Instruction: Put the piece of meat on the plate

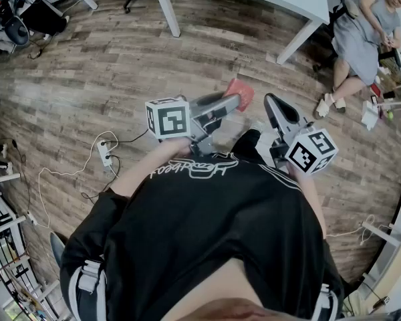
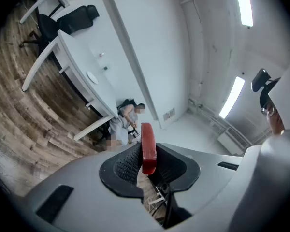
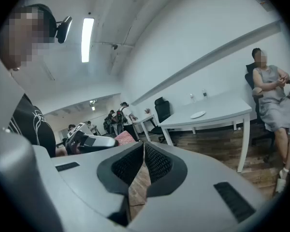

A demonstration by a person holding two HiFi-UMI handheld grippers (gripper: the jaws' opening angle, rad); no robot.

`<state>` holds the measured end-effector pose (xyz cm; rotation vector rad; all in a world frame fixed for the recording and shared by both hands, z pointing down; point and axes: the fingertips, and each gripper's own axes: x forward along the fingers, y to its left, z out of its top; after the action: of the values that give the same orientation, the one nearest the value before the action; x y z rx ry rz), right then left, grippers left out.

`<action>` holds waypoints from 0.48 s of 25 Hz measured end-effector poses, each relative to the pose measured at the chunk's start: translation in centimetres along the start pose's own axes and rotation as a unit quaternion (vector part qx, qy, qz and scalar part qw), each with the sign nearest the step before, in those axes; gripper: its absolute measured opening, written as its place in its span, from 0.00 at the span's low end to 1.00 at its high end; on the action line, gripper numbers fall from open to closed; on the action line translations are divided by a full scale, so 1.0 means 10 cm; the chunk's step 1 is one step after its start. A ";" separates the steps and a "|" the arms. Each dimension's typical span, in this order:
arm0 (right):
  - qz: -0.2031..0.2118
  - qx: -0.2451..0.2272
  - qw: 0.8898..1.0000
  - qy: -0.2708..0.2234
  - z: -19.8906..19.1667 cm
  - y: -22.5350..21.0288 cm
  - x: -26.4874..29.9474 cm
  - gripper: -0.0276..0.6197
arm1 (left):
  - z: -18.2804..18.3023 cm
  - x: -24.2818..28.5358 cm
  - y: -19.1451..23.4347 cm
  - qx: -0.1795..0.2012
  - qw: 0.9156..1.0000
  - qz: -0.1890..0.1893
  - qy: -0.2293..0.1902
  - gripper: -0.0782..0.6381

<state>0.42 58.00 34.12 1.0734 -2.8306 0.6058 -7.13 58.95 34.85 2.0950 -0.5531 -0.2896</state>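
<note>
Closest in, the wearer's black shirt [image 1: 214, 226] filled the lower head view, and both hands held their claws out in front of the chest, side by side and pointing forward over the plank floor [image 1: 87, 79]. There were two claws, each with one marker cube [image 1: 168, 118].

The left claw [image 1: 237, 100] pinched the single piece of meat [image 1: 241, 89] – a flat red slab standing on edge between the pads and jutting past the tips. In its own view the room lay tilted, so this claw was rolled over. The right claw [image 1: 273, 104] had its jaws pressed together with nothing between them, just beside the left one and apart from the meat.

On the floor to the left lay one white power strip [image 1: 105, 154] with loose cables. Farther off stood the white worktop [image 3: 217, 112], carrying the one plate [image 3: 198, 114] – well apart from the meat, with open floor between. A black office chair [image 3: 162, 109] stood behind its far end, and one seated person [image 3: 273, 100] in grey sat at its near corner.
</note>
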 end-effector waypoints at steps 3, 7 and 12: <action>-0.002 0.003 1.000 0.001 0.00 -0.06 -0.01 0.07 | -0.02 0.04 0.05 0.000 1.000 0.010 0.005 0.23; -0.004 0.001 1.000 0.005 0.01 -0.12 0.02 0.07 | -0.02 0.09 0.12 0.003 1.000 0.024 0.013 0.23; 0.001 0.002 1.000 0.010 0.00 -0.14 0.10 0.07 | -0.01 0.10 0.20 0.000 0.999 0.037 0.013 0.23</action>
<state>0.60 56.40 34.75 1.0575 -2.8153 0.6185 -6.73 57.60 36.57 2.0700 -0.6130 -0.2195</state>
